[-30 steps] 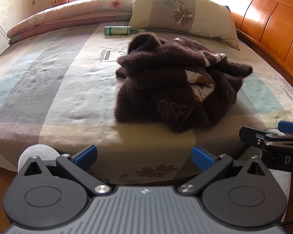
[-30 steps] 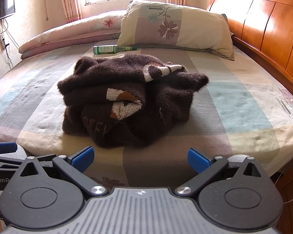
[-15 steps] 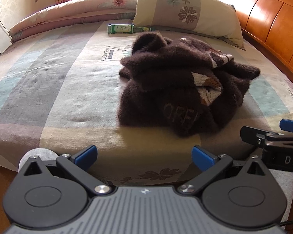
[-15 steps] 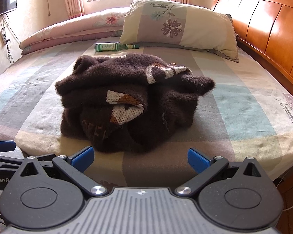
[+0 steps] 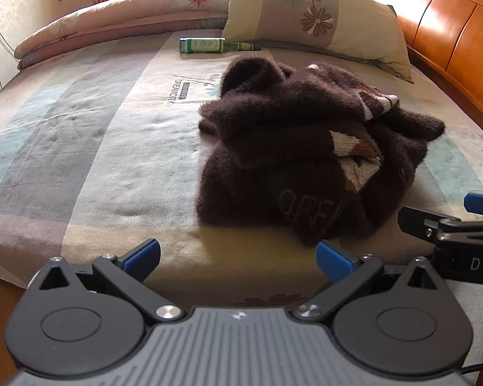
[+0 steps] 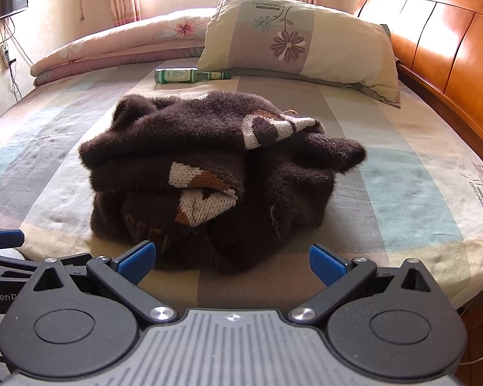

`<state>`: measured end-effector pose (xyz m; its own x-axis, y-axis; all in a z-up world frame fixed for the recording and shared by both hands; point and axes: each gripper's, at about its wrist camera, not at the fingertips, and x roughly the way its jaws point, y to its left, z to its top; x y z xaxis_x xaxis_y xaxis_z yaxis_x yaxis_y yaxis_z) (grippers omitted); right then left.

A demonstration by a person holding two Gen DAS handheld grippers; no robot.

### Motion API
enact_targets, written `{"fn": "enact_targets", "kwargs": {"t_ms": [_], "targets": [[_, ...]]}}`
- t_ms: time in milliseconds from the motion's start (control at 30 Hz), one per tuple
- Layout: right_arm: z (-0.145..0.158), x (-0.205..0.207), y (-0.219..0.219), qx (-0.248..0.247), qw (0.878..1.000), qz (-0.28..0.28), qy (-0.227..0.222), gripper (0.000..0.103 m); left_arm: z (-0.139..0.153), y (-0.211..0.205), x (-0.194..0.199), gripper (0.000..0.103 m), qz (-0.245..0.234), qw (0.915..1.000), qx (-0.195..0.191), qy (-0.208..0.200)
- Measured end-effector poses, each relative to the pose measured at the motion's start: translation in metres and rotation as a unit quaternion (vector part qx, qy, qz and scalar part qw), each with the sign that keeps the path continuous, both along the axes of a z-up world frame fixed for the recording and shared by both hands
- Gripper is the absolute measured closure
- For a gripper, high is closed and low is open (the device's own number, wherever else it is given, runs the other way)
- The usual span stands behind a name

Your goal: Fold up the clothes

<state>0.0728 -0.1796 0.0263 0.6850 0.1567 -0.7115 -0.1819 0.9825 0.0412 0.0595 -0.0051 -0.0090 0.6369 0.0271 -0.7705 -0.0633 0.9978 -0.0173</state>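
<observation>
The left claw (image 5: 238,257) has its two blue tips wide apart and holds nothing, and it sits low at the near edge of the bed (image 5: 80,148). The right claw (image 6: 232,259) is wide apart too and empty, with its tips just in front of the sweater (image 6: 215,173). The sweater is a fluffy brown heap with white and orange patches, lying in the middle of the bed, closer to the near edge than to the pillow (image 6: 302,45). It is all bunched up, so it is hard to tell where a sleeve or the bottom edge is. A claw could pinch two layers at once, and then the heap would lift as a lump and not open flat. The fuzzy wool is soft and thick, so a small pinch could slip off. A thread sticks out on the front and might snag on a tip. Behind the heap a green bottle (image 6: 190,75) lies on its side near the pillow. If the sweater gets flung out far, it could bump the bottle and make it roll.
</observation>
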Motion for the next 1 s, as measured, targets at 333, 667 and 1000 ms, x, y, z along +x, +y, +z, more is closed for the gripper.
{"fn": "enact_targets", "kwargs": {"t_ms": [333, 667, 1000], "targets": [[-0.003, 0.030, -0.004, 0.006, 1.000, 0.000, 0.011, 0.000, -0.002, -0.002, 0.033, 0.001, -0.007, 0.9999, -0.005, 0.009], [-0.001, 0.069, -0.010, 0.015, 1.000, -0.014, 0.019, 0.000, 0.007, 0.004, 0.077, 0.001, -0.003, 1.0000, 0.003, 0.002], [-0.007, 0.103, -0.005, 0.015, 0.999, -0.009, 0.033, 0.000, -0.005, 0.008, 0.112, 0.001, -0.005, 0.9997, -0.006, 0.025]]}}
